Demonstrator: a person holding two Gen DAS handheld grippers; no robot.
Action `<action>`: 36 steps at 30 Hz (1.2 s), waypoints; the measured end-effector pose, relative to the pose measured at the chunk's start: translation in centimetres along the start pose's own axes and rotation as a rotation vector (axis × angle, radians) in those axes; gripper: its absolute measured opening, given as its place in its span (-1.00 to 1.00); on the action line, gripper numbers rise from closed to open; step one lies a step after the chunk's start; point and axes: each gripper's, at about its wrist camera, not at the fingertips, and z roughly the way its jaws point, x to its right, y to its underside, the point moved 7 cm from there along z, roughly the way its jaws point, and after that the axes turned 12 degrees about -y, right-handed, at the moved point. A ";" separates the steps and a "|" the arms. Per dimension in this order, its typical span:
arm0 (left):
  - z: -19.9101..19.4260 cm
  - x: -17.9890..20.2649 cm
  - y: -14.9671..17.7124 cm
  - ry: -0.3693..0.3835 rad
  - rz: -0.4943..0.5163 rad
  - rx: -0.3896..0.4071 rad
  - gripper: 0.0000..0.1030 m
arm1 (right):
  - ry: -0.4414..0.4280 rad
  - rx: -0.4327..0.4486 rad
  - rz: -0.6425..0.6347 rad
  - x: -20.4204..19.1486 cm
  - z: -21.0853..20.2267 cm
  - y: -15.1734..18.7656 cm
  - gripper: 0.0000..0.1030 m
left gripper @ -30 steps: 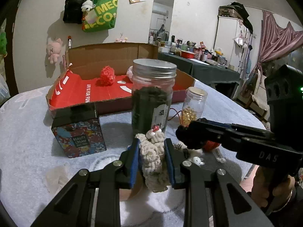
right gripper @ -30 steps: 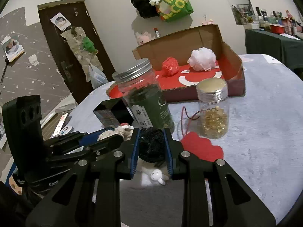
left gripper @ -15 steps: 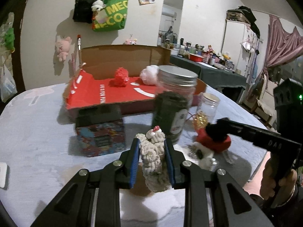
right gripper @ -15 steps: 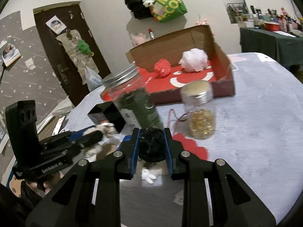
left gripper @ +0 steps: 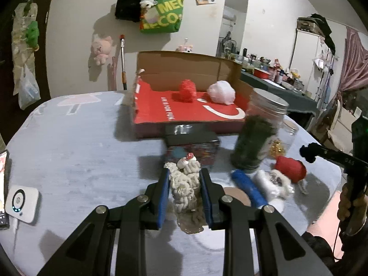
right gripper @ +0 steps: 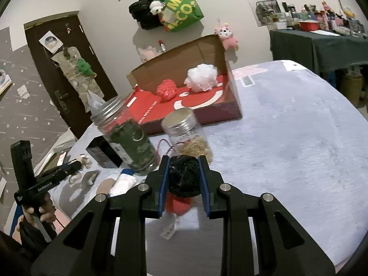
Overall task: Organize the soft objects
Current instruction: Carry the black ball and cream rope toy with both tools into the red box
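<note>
My left gripper (left gripper: pixel 184 192) is shut on a cream knitted soft toy (left gripper: pixel 184 188) and holds it above the table. My right gripper (right gripper: pixel 184 179) is shut on a black fuzzy toy with a red lower part (right gripper: pixel 184 176), also lifted; in the left wrist view it shows at the right (left gripper: pixel 290 169). An open cardboard box with a red floor (left gripper: pixel 174 112) stands at the back of the table and holds a red pom-pom (left gripper: pixel 187 90) and a white pom-pom (left gripper: pixel 221 91); the box also shows in the right wrist view (right gripper: pixel 158 110).
A tall jar of green leaves (left gripper: pixel 257 138), a small jar of gold bits (right gripper: pixel 187 135) and a dark patterned box (left gripper: pixel 192 145) stand between the grippers and the cardboard box. A blue-and-white roll (left gripper: pixel 250 189) lies on the table. A white device (left gripper: pixel 21 199) sits at the left edge.
Both grippers have risen and pulled back with their toys. The left view has swung left, so the jars now sit to the right. The red-and-black toy hangs clear of the table.
</note>
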 end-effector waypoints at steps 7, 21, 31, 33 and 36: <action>1.1 -2.9 -0.2 -0.021 0.024 0.012 -0.47 | 0.001 -0.020 0.023 2.9 -0.4 -1.0 -0.55; 5.5 -4.5 -3.5 0.046 0.124 0.004 -0.47 | -0.061 -0.090 -0.009 6.0 2.0 -5.4 -0.55; 5.8 -3.0 -7.2 0.105 0.200 0.041 -0.47 | -0.090 -0.127 -0.090 4.6 4.4 -8.4 -0.55; 5.9 -2.4 -8.2 0.112 0.208 0.042 -0.47 | -0.095 -0.131 -0.112 4.0 5.0 -9.4 -0.55; 7.1 -1.1 -10.2 0.106 0.222 0.019 -0.47 | -0.098 -0.146 -0.129 3.4 6.5 -10.8 -0.55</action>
